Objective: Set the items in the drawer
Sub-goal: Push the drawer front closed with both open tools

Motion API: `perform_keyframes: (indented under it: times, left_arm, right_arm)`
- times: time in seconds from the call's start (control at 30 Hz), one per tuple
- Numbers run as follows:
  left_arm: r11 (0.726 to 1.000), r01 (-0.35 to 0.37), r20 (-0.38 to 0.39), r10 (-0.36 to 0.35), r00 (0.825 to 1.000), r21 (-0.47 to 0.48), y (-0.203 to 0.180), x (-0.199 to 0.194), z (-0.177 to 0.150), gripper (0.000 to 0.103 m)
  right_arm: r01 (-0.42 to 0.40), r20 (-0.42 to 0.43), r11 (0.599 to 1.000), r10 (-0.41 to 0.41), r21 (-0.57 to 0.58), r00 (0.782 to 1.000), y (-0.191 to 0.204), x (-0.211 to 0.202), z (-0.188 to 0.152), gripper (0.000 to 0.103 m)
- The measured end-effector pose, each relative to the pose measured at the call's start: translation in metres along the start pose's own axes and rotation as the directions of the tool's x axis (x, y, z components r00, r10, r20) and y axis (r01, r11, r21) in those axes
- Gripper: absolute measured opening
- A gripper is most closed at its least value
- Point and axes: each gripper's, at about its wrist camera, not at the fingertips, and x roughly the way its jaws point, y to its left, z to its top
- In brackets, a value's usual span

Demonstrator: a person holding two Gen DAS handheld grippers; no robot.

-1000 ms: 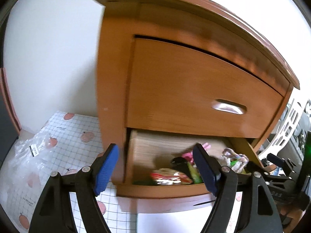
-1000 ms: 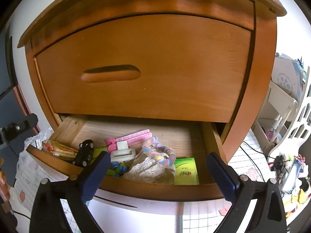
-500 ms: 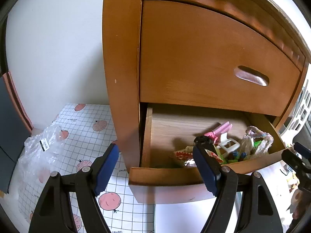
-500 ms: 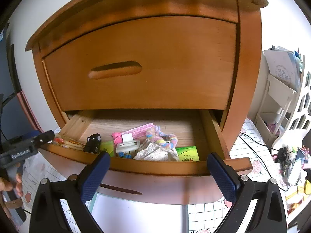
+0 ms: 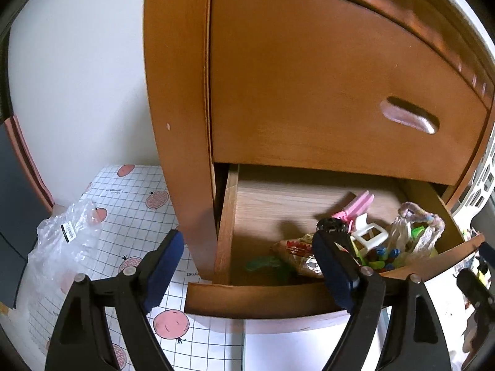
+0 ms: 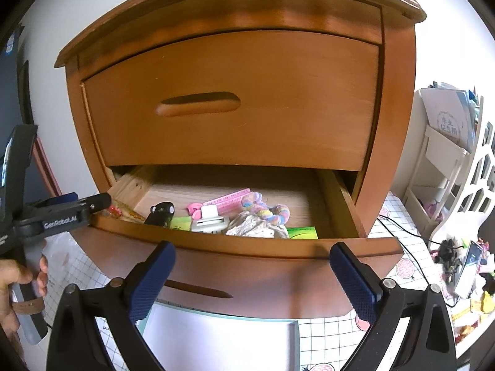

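Note:
The nightstand's lower drawer [image 6: 247,247] stands pulled out. Inside lie a pink clip [image 6: 229,199], a pastel scrunchie [image 6: 266,208], a lace cloth [image 6: 256,227], a green packet [image 6: 303,232], a black toy car [image 6: 161,211] and a snack packet [image 5: 297,250]. My right gripper [image 6: 252,266] hangs open and empty in front of the drawer's front panel. My left gripper [image 5: 247,266] is open and empty at the drawer's left front corner [image 5: 263,298]. The left gripper [image 6: 62,213] also shows in the right wrist view, held by a hand [image 6: 18,278].
The upper drawer [image 6: 229,105] is shut. A crumpled plastic bag [image 5: 62,238] lies on the peach-print grid mat [image 5: 136,204] left of the nightstand. A white sheet [image 6: 216,337] lies below the drawer. A white rack [image 6: 448,160], a cable and small clutter [image 6: 470,266] stand at the right.
The right gripper has backed away from the drawer. The left gripper has swung toward the nightstand's left side and now appears in the right wrist view. Both stay open and empty.

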Motion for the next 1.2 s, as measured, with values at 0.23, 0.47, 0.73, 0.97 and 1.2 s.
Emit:
perform_keyframes:
  times: [0.23, 0.47, 0.73, 0.97, 1.2]
  left_arm:
    - [0.997, 0.051, 0.090, -0.047, 0.995, -0.051, 0.003, -0.040, -0.014, 0.086]
    - [0.993, 0.108, 0.110, -0.103, 0.989, -0.038, -0.010, -0.055, -0.044, 0.086]
    - [0.993, 0.117, 0.073, -0.115, 0.991, -0.019, -0.026, -0.034, -0.052, 0.087]
    - [0.993, 0.115, 0.083, -0.112, 0.990, -0.028, -0.027, -0.010, -0.033, 0.087]
    - [0.994, 0.103, 0.078, -0.101, 0.992, -0.022, -0.032, 0.019, -0.011, 0.087]
  right_arm:
    - [0.004, 0.002, 1.000, -0.004, 0.015, 1.000, -0.001, -0.007, -0.008, 0.101]
    - [0.017, -0.030, 0.999, -0.016, 0.038, 0.999, -0.004, -0.001, -0.018, 0.101]
    - [0.019, -0.066, 0.998, -0.015, 0.064, 0.998, -0.010, 0.018, -0.015, 0.103]
    - [0.015, -0.061, 0.998, -0.012, 0.060, 0.998, -0.011, 0.039, -0.002, 0.103]
    - [0.013, -0.076, 0.999, -0.010, 0.040, 0.997, -0.014, 0.074, 0.017, 0.103]
